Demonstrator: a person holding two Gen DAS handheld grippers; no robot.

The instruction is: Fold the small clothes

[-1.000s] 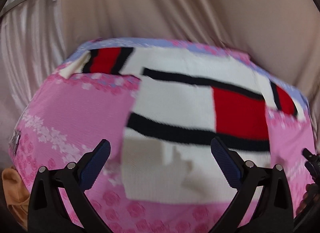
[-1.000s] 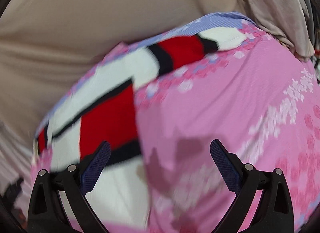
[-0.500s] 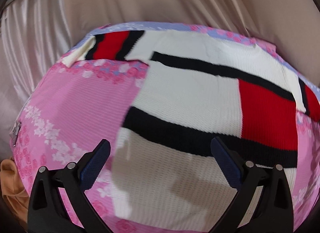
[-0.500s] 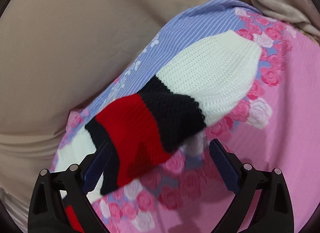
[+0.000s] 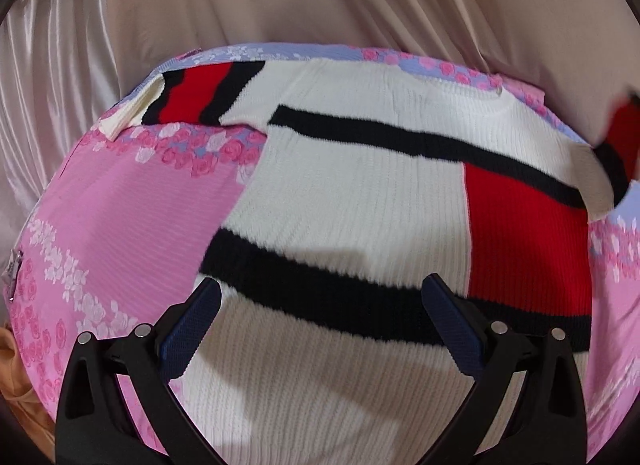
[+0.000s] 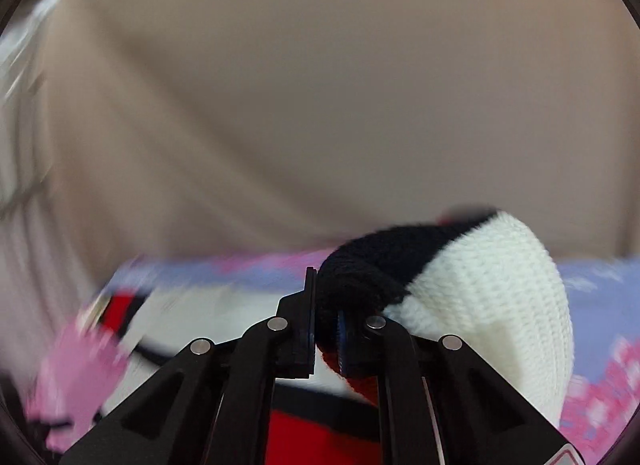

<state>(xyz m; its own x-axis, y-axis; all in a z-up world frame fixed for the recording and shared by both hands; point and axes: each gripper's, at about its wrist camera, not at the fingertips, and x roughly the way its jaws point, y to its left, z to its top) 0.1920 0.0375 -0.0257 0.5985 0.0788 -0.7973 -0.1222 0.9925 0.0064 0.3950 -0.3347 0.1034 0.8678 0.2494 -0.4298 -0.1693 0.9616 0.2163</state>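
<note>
The left wrist view looks forward and down from close above the sweater (image 5: 360,205), which fills the centre and lower frame over the pink floral cloth (image 5: 120,225), beige drapery across the top. The right wrist view sits lower and nearer, facing almost level, its lower right filled by the sleeve (image 6: 472,285). Both share the sweater, floral cloth and beige backdrop

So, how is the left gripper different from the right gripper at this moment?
The left gripper is open and holds nothing; the right gripper is shut on the sweater sleeve. The left hovers over the sweater body, while the right has the sleeve raised off the bedsheet. Both have black frames and blue pads.
</note>
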